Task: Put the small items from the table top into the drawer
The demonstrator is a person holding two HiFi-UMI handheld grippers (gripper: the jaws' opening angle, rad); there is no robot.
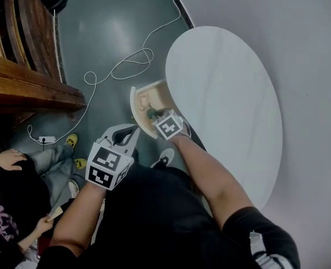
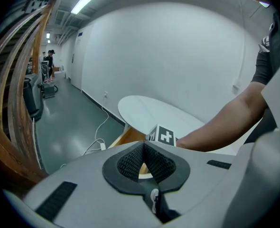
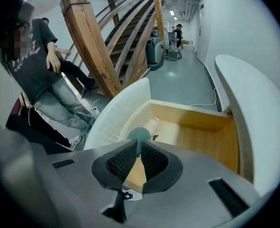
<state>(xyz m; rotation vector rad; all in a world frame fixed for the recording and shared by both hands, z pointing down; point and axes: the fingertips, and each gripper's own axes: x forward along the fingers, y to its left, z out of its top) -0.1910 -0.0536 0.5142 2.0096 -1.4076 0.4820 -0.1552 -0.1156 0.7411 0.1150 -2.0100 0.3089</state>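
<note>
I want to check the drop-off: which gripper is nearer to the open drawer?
Right. The right gripper hangs above the drawer, holding a green item; the left gripper is off to its side, not over it.

Below the right gripper [image 3: 138, 145] we see the drawer [image 3: 197, 132] lined in pale, bare-looking wood, its curved front smooth and white. The gripper's ribbed dark pads [image 3: 155, 161] pinch a smooth, matt teal piece [image 3: 139, 135]. Beyond it, the floor [image 3: 180, 77] looks glossy.

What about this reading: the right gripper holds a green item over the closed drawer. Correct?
Not quite: the drawer is open, not closed, as the right gripper view shows. The right gripper does hold the green item over it.
</note>
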